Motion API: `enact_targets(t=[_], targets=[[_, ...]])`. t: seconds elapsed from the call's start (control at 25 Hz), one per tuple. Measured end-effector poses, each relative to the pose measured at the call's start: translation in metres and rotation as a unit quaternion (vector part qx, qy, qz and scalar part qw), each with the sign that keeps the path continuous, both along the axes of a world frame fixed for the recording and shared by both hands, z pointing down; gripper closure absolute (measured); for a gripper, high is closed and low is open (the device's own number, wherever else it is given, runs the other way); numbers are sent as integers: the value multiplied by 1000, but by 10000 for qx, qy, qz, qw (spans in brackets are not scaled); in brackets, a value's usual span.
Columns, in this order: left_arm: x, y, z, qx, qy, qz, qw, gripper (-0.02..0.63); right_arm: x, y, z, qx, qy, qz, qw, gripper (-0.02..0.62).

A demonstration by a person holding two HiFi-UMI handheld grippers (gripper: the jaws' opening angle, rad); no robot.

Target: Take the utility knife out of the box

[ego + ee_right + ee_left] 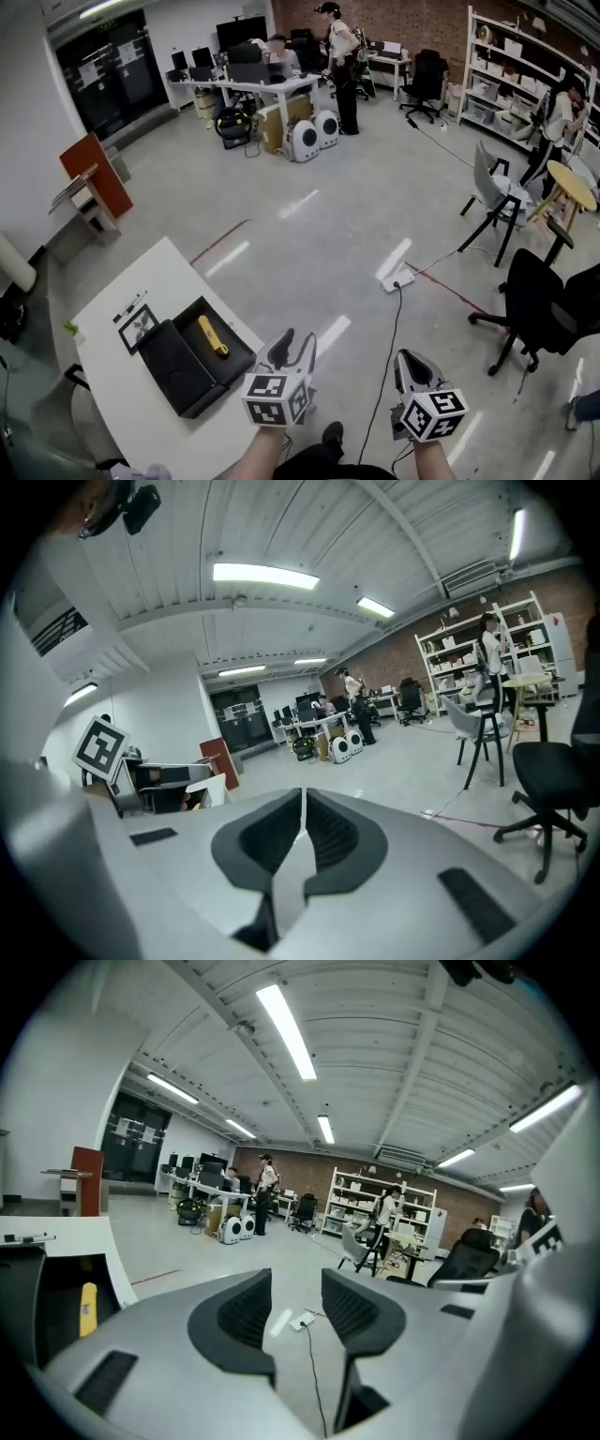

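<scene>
The step in hand is, as I judge it, the approach: nothing is grasped yet. The yellow utility knife [212,337] lies inside the open black box [173,367], which sits at the right edge of the white table [164,272], toward its near corner. The left gripper [295,342] hangs over the floor just off that edge. Its jaws stand apart with nothing between them, only floor and a cable showing behind. The right gripper [412,361] is further to the right, well apart from the table, closed and empty. The next move probably calls for bringing the open left gripper over the box. Its jaws should then be turned across the knife's narrow body, lowered past the box wall, and closed on it.
</scene>
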State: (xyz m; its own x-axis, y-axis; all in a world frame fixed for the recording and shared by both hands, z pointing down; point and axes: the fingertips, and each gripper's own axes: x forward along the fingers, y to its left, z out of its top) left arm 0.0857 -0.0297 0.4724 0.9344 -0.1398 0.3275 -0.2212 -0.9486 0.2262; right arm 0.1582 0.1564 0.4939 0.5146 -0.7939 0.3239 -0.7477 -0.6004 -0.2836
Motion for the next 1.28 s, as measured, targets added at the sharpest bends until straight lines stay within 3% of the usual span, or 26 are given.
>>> enact_targets(t=[0.32, 0.6, 0.84, 1.28], targets=[[-19, -85, 2, 86, -73, -951, 9954, 462, 14, -80, 4, -18, -66, -646, 9979, 594], [-54, -144, 5, 74, -135, -1895, 9818, 462, 17, -147, 6, -75, -106, -1430, 9896, 594], [-80, -188, 13, 50, -199, -2874, 9576, 462, 22, -228, 12, -118, -147, -2554, 9666, 594], [-119, -234, 31, -4, -992, -4064, 9083, 462, -1, -342, 15, -120, -316, -4157, 9089, 594]])
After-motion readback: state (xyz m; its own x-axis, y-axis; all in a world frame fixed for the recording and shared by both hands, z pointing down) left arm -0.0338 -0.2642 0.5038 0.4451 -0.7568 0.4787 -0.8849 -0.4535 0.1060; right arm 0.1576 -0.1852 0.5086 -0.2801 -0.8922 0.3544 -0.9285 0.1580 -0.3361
